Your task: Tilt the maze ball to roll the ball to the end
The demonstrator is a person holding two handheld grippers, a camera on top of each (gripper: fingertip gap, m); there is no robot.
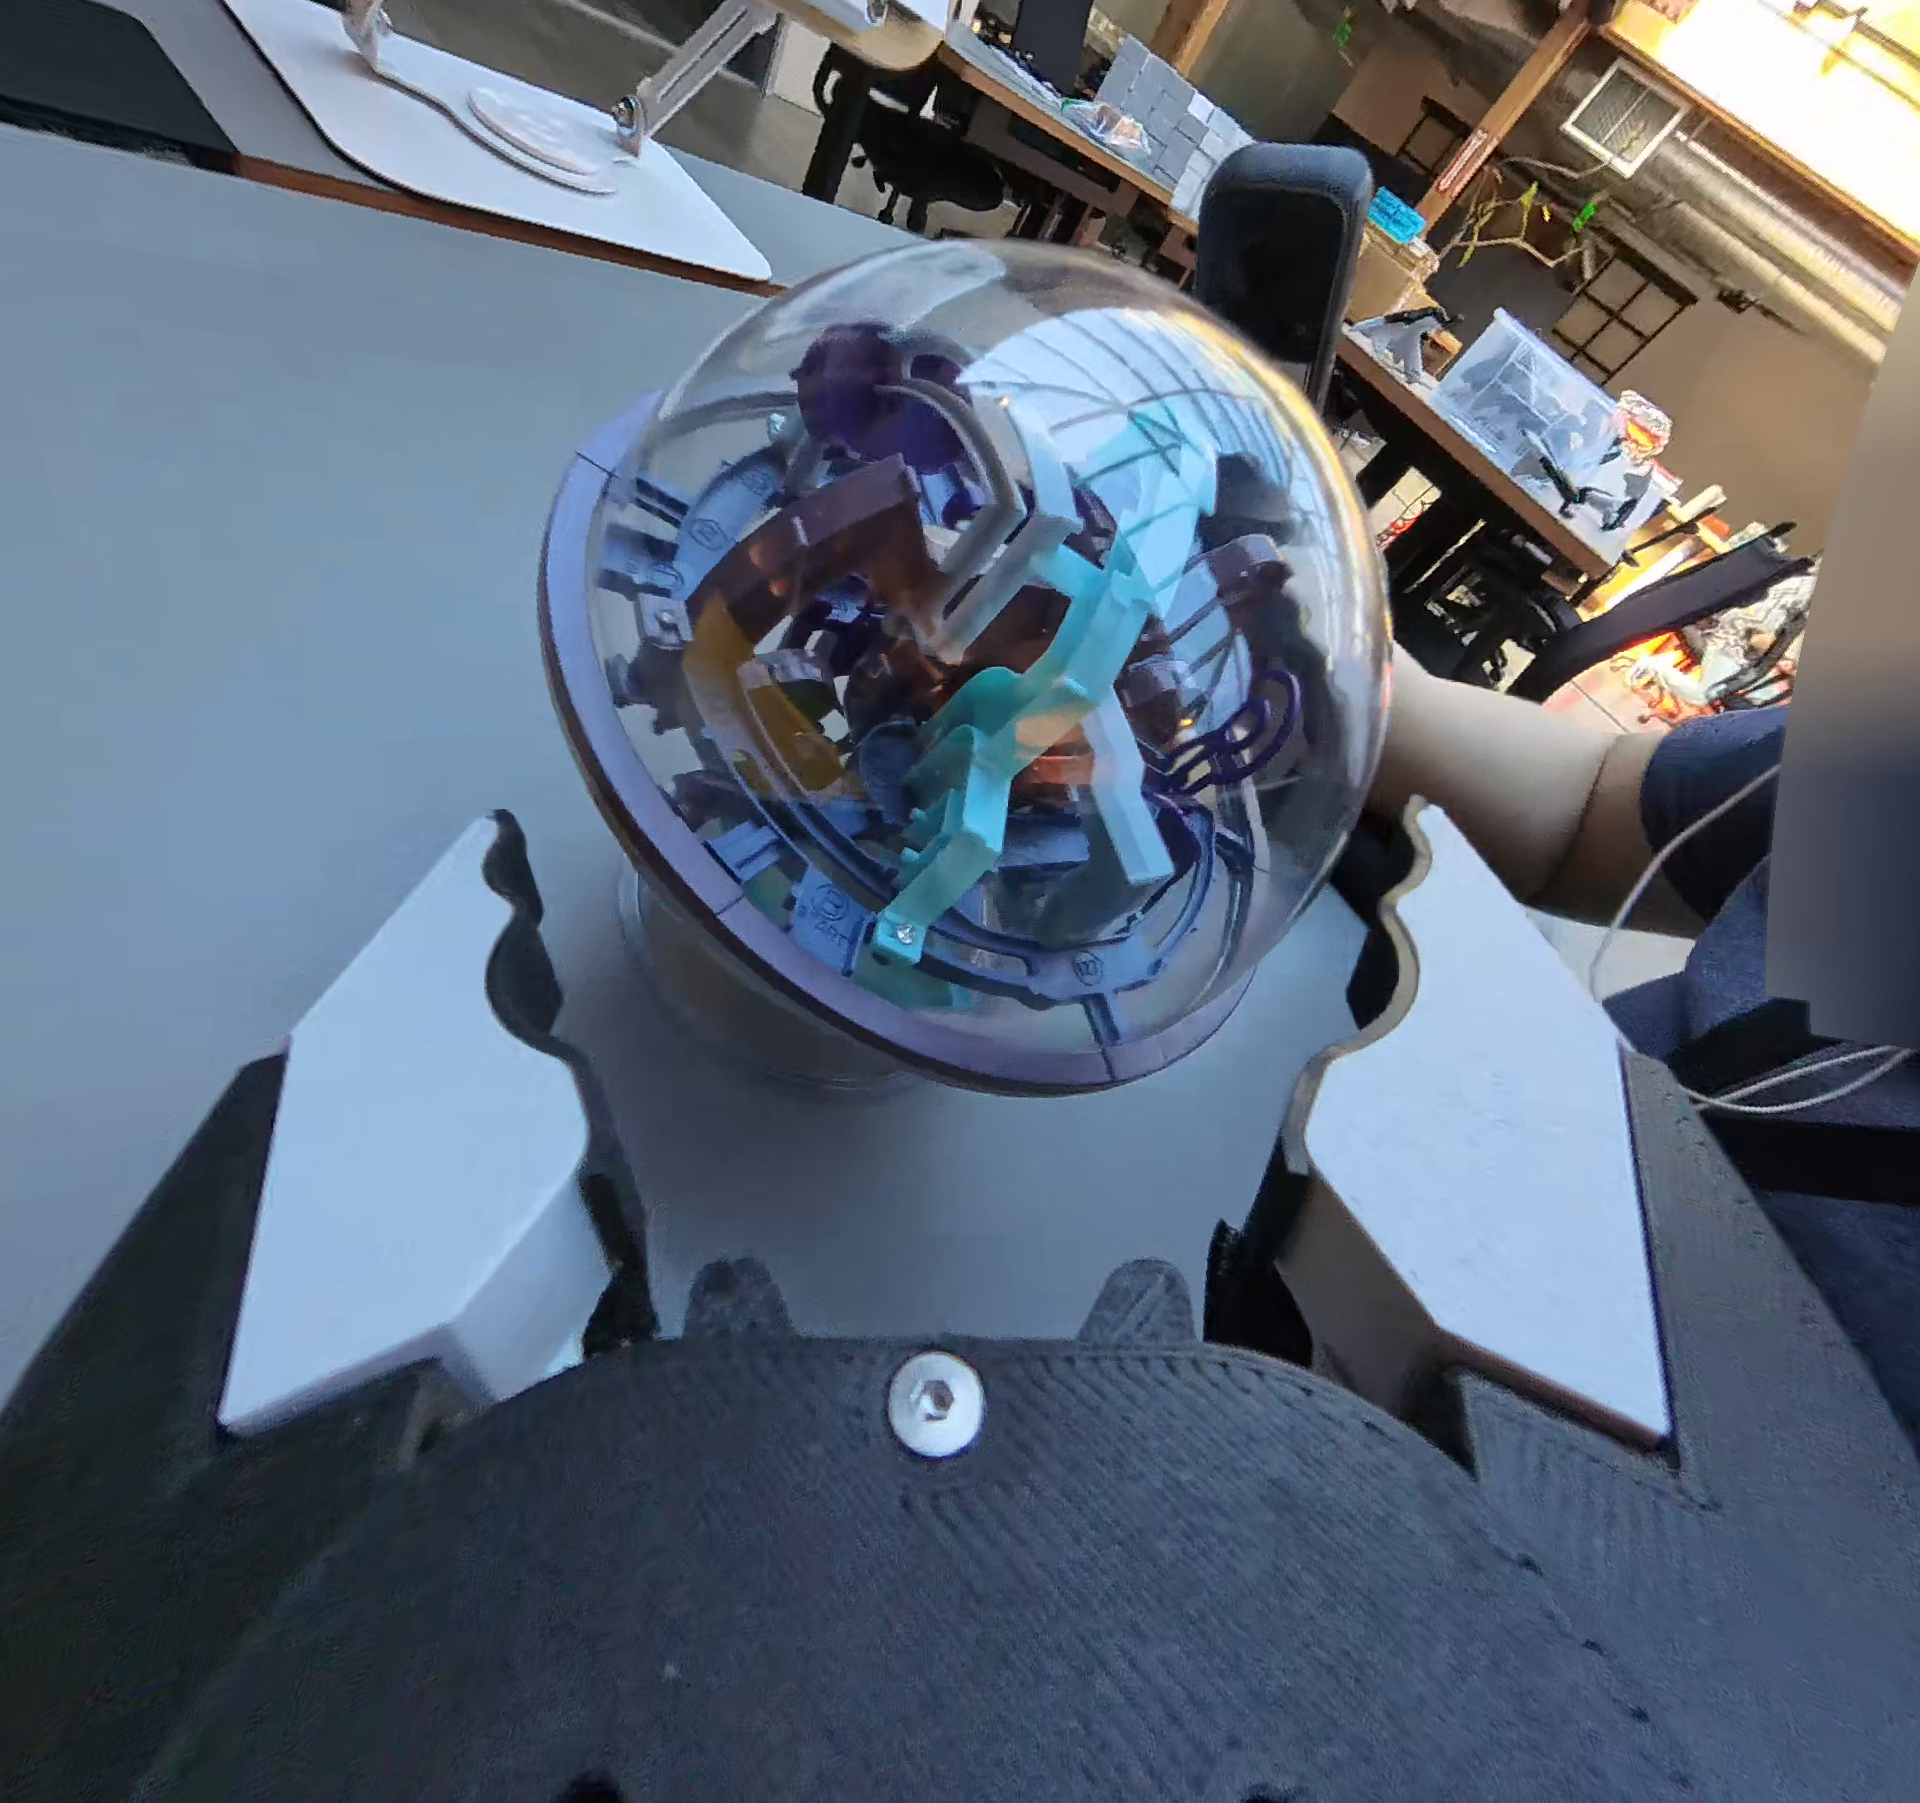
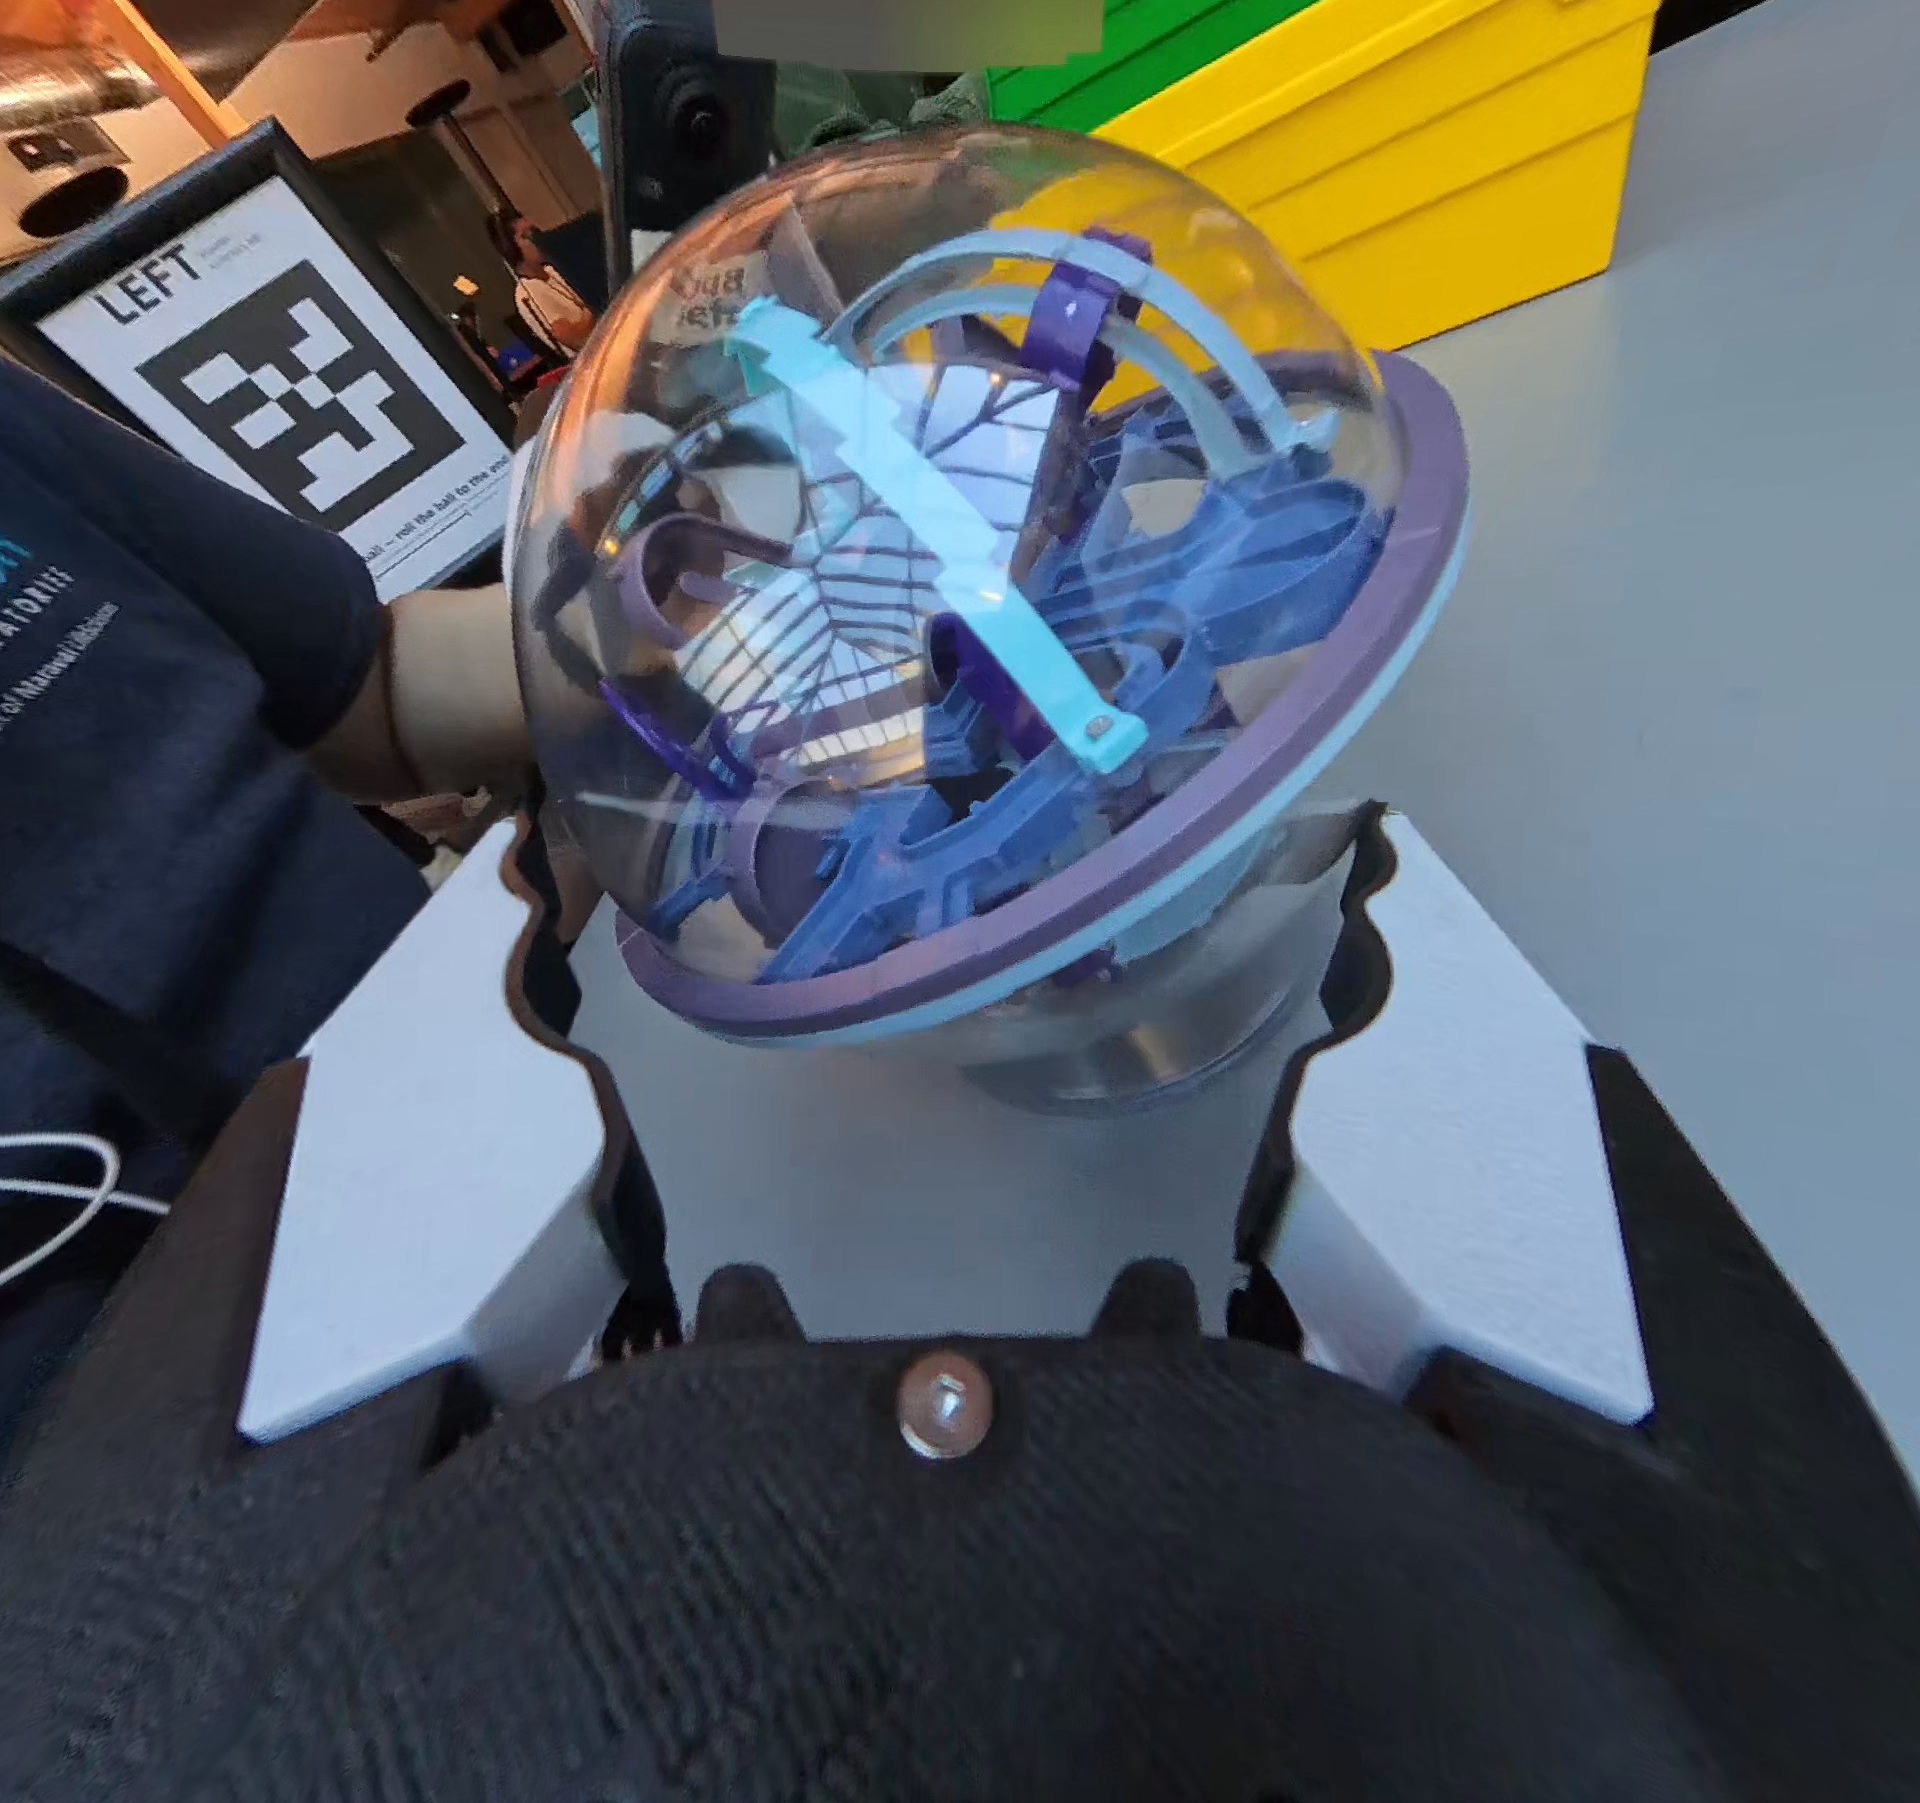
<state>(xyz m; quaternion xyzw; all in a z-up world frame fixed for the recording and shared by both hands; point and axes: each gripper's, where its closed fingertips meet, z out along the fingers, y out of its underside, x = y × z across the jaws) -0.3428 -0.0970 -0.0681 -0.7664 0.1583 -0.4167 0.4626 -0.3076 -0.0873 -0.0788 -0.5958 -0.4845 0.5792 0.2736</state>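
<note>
Your left hand-held gripper (image 1: pixel 956 880) and right hand-held gripper (image 2: pixel 945 880) gape wide, holding nothing; the tilted clear plastic maze sphere (image 1: pixel 966 652) looks rigid, slick: take its purple equator rim (image 2: pixel 1039 932)

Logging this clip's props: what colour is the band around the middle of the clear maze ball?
Purple, edged pale blue; the band shows best in the right wrist view.

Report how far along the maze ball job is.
Done: the maze ball is tipped, its purple rim slanted on the clear base. In hand: left gripper and right gripper stand open beside it. Left: the small ball isn't visible, so reaching the end is unconfirmed.
</note>
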